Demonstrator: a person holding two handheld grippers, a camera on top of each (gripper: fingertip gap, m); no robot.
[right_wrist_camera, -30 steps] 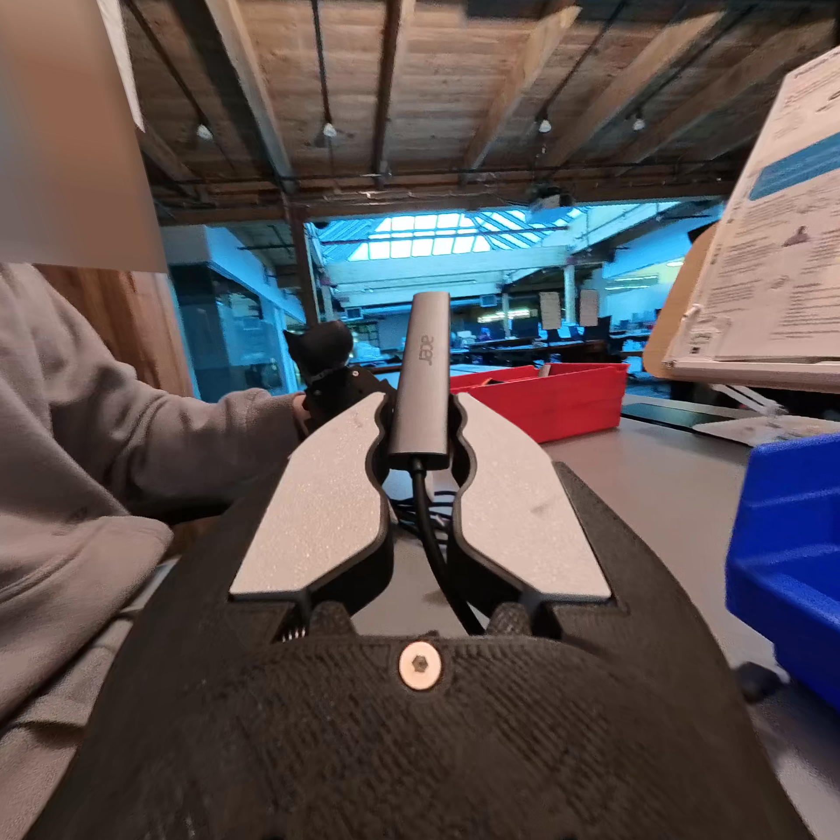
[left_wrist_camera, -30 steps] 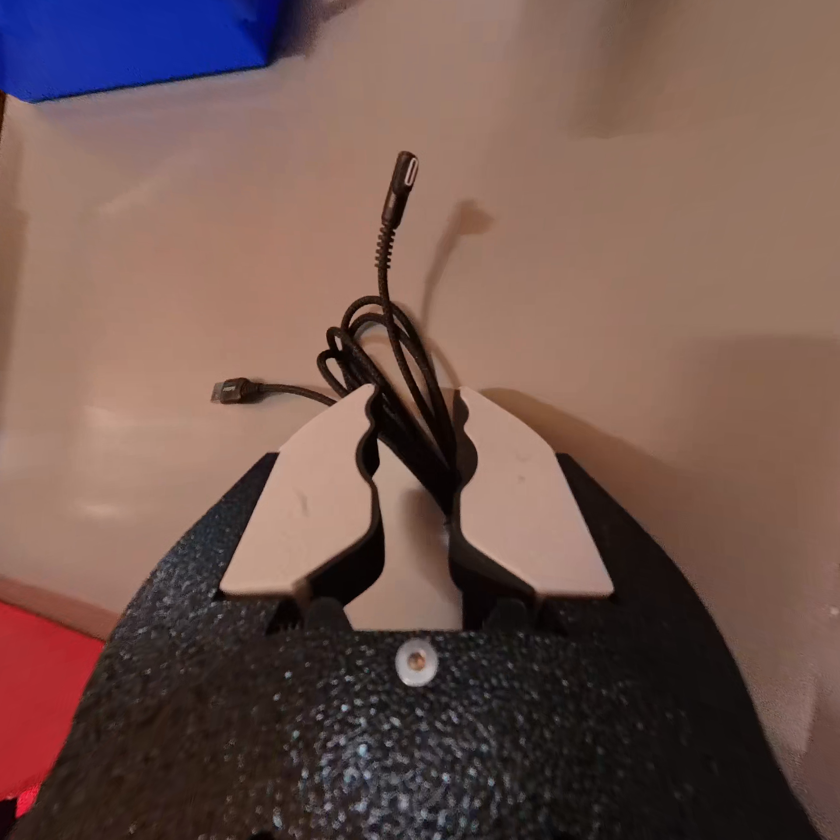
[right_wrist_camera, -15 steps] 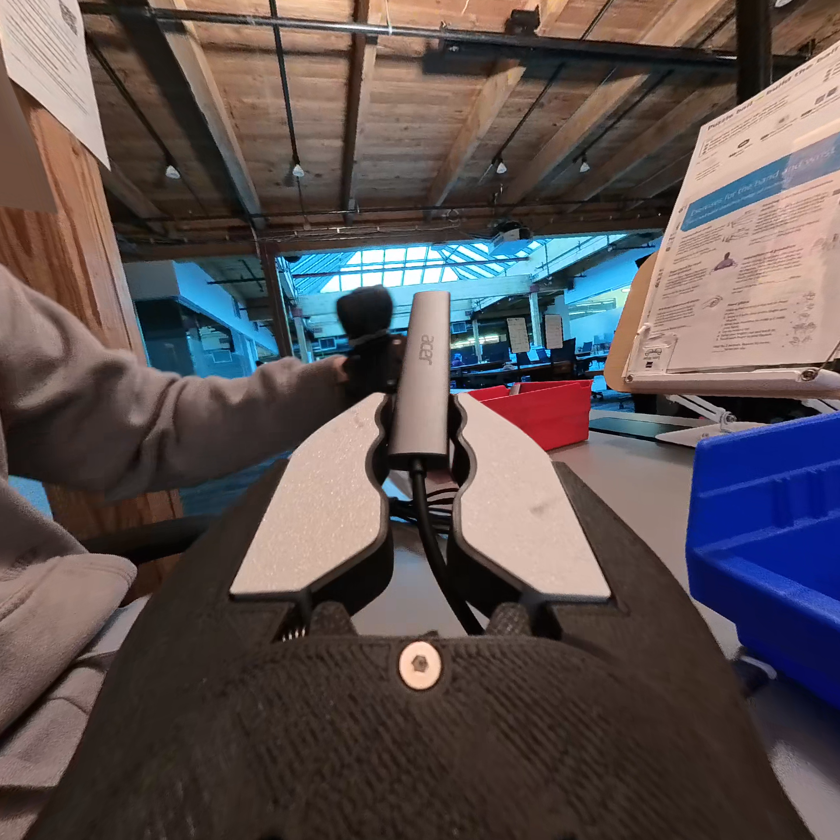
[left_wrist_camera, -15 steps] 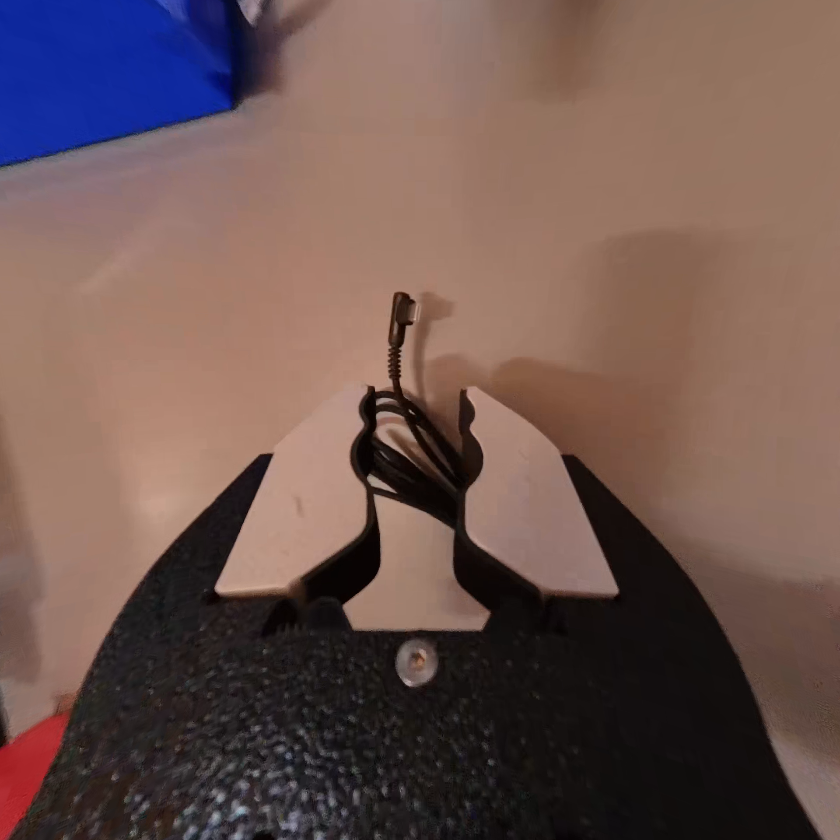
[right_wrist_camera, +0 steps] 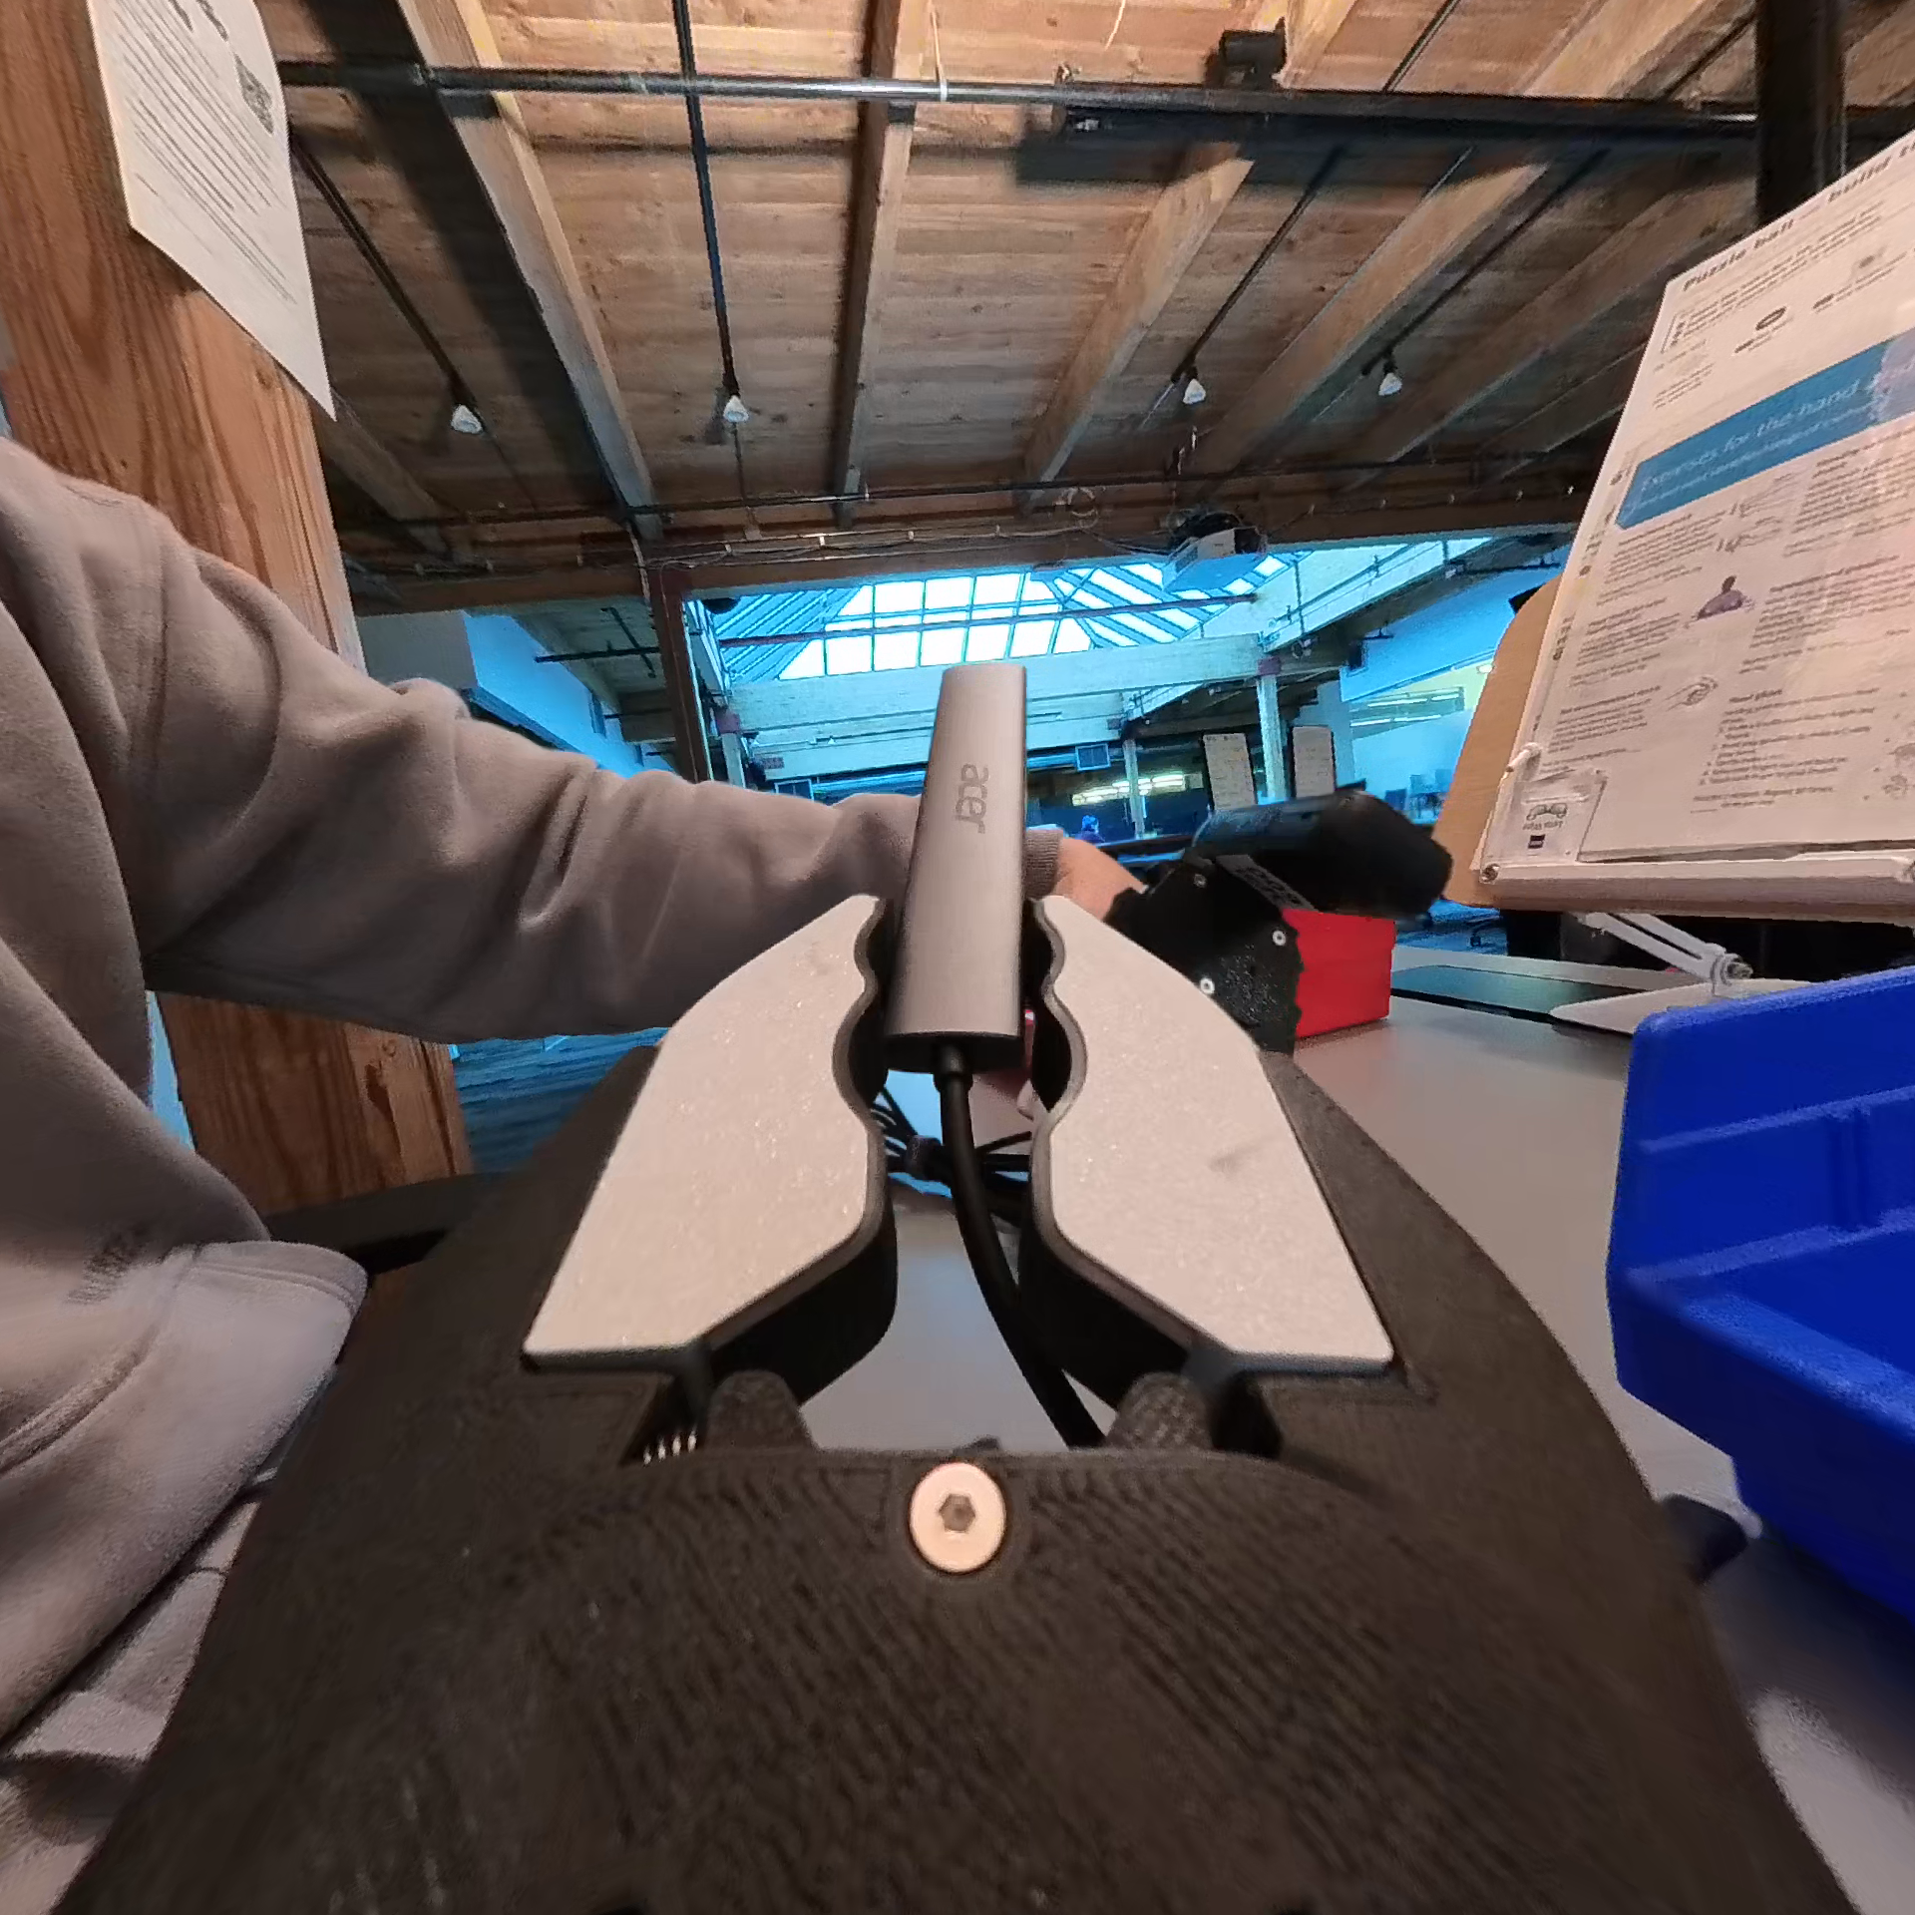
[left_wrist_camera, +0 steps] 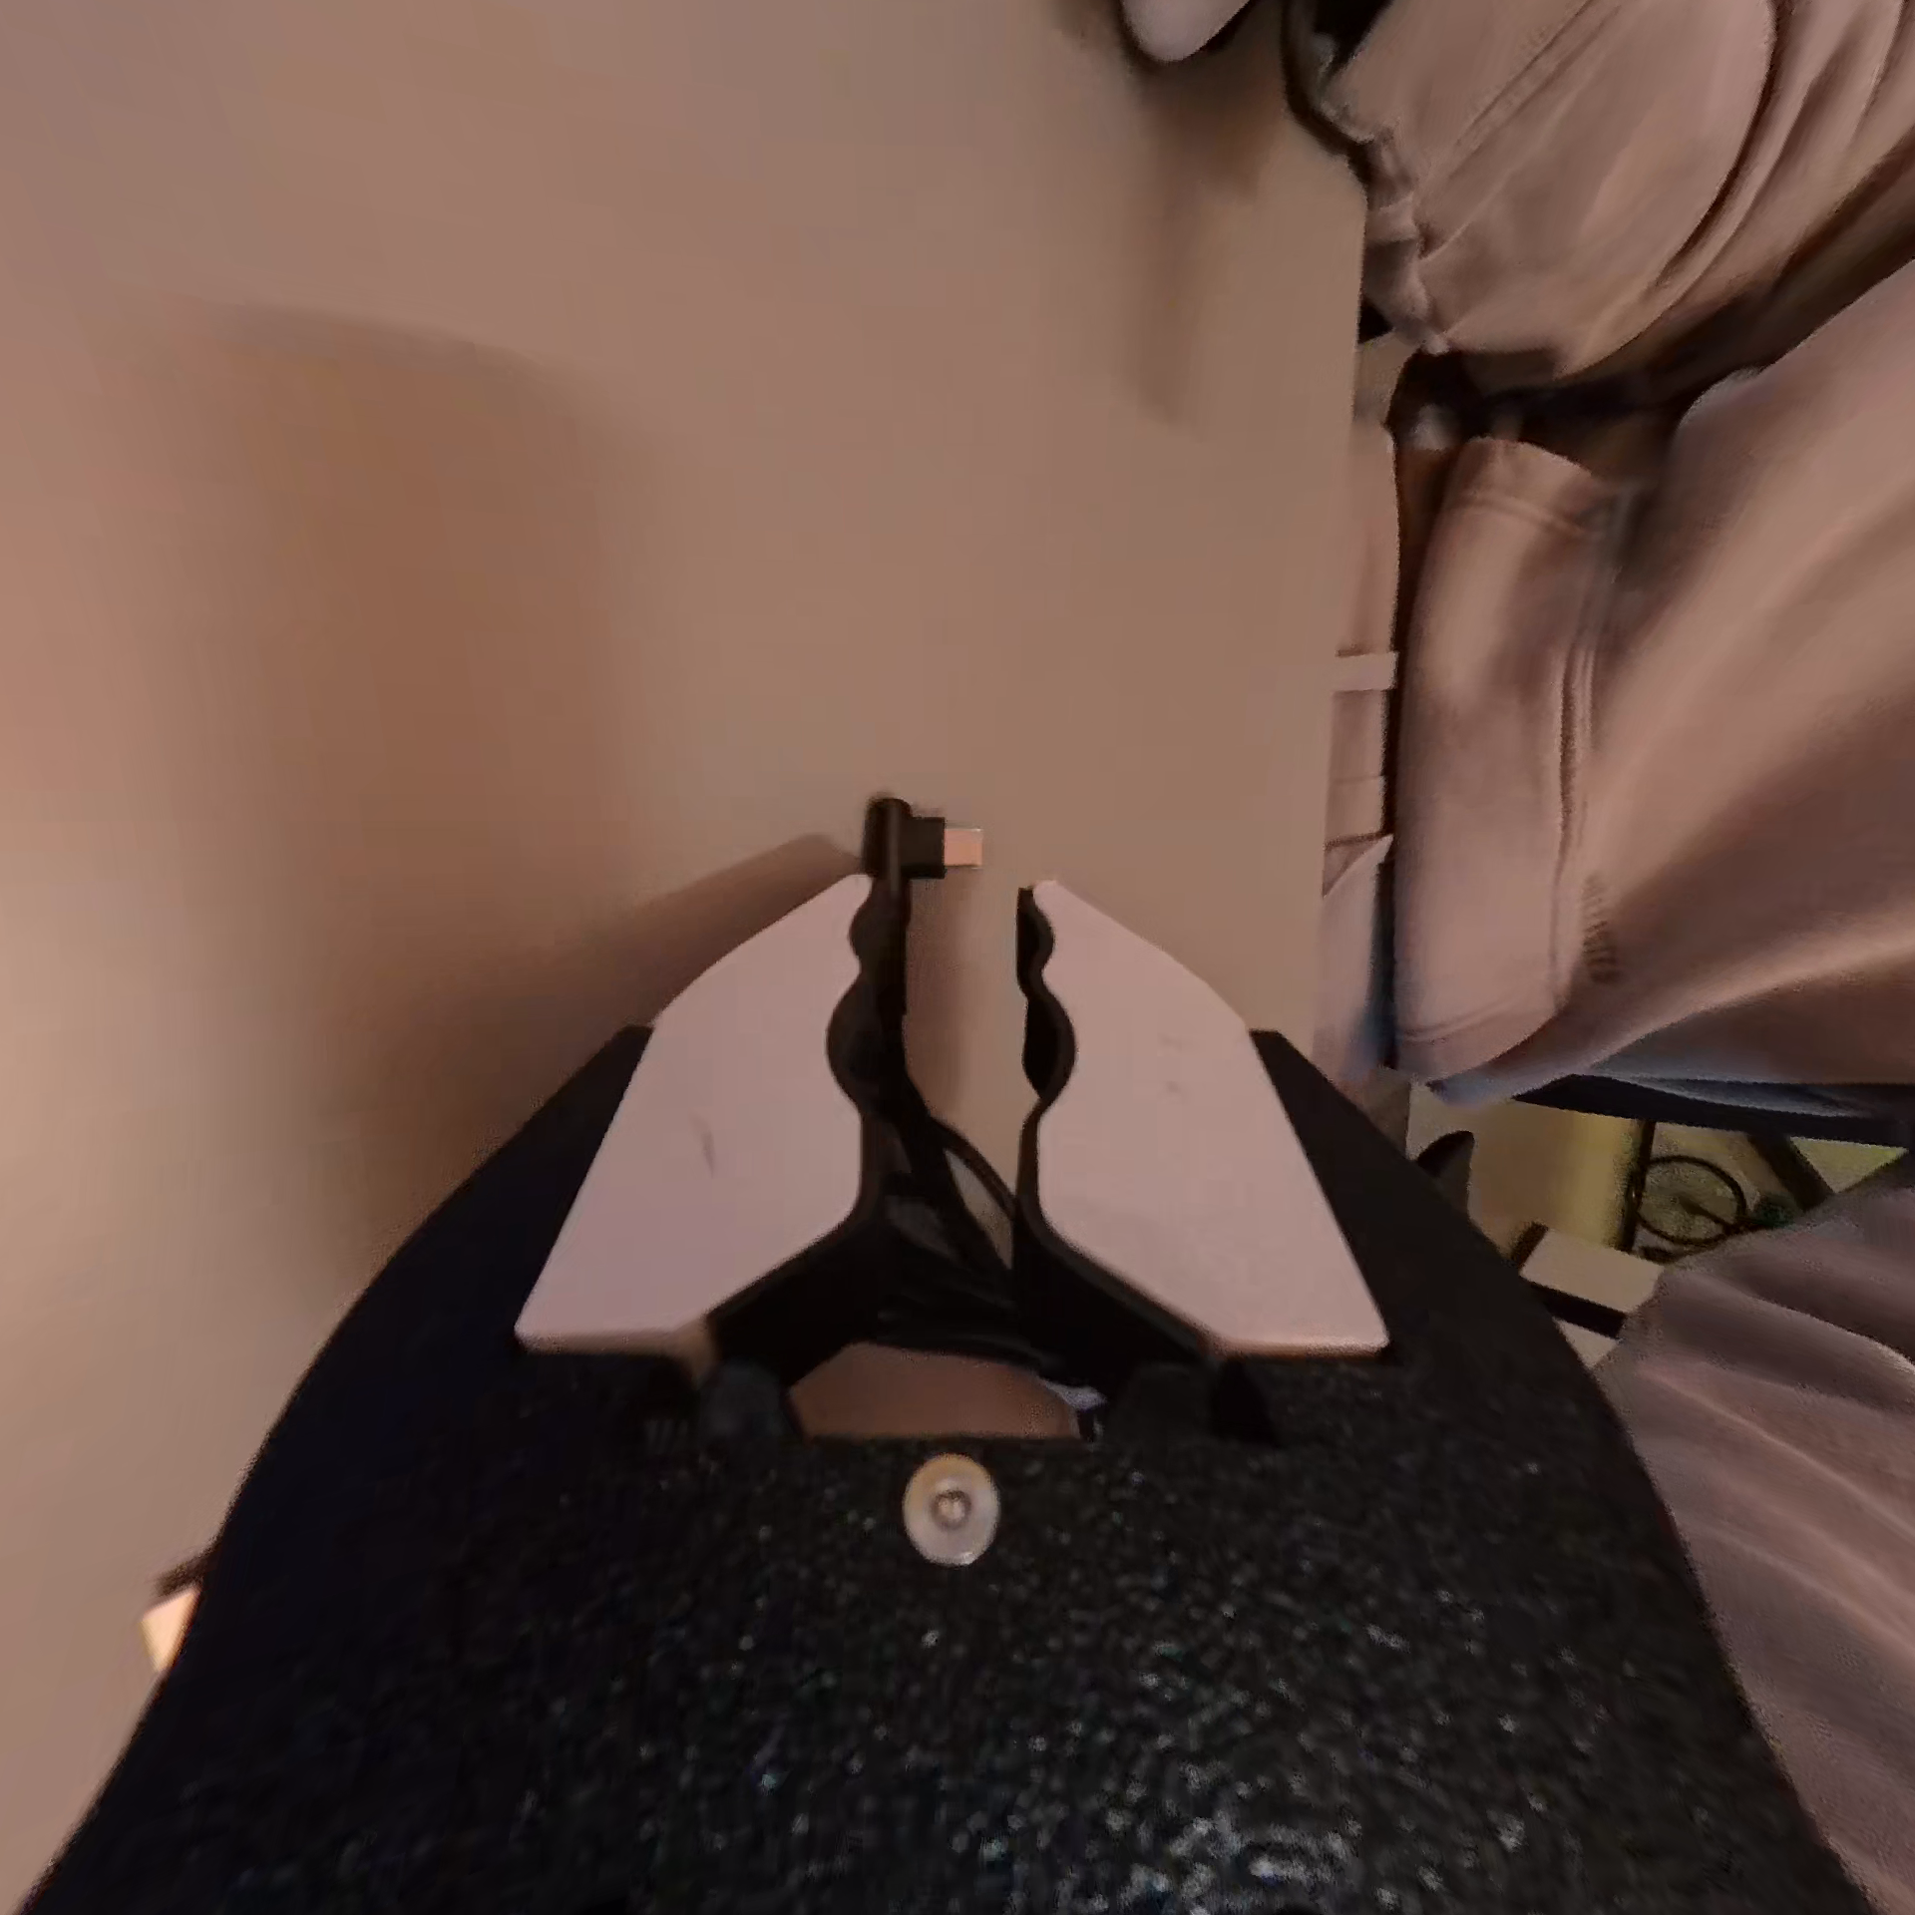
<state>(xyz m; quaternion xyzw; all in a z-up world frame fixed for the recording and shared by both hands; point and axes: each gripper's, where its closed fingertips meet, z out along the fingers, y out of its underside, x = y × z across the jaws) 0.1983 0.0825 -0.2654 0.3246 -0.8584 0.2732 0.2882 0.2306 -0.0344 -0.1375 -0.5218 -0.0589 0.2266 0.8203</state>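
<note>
My left gripper (left_wrist_camera: 948, 891) is shut on a bundled black cable (left_wrist_camera: 891, 1036) low between its fingers. The cable's right-angle plug (left_wrist_camera: 912, 850) sticks out past the left fingertip, above the beige table (left_wrist_camera: 622, 518). My right gripper (right_wrist_camera: 959, 912) is shut on a slim grey hub (right_wrist_camera: 969, 829) that points up and away. The hub's black cord (right_wrist_camera: 974, 1192) hangs down between the fingers. In the right wrist view the left gripper's black body (right_wrist_camera: 1244, 953) shows behind the hub, held by a grey-sleeved arm (right_wrist_camera: 415, 808).
A blue bin (right_wrist_camera: 1782, 1244) stands close on the right and a red bin (right_wrist_camera: 1337, 974) farther back. A sheet on a stand (right_wrist_camera: 1741, 642) is at the right and a wooden post (right_wrist_camera: 155, 363) at the left. The person's clothing (left_wrist_camera: 1658, 622) fills the right of the left wrist view. The tips of one gripper are about 20 cm away from the tips of the other.
The left gripper has swung toward the person with the cable in it, and the blue bin has left its view. In the right wrist view the left hand has moved right, behind the hub.
</note>
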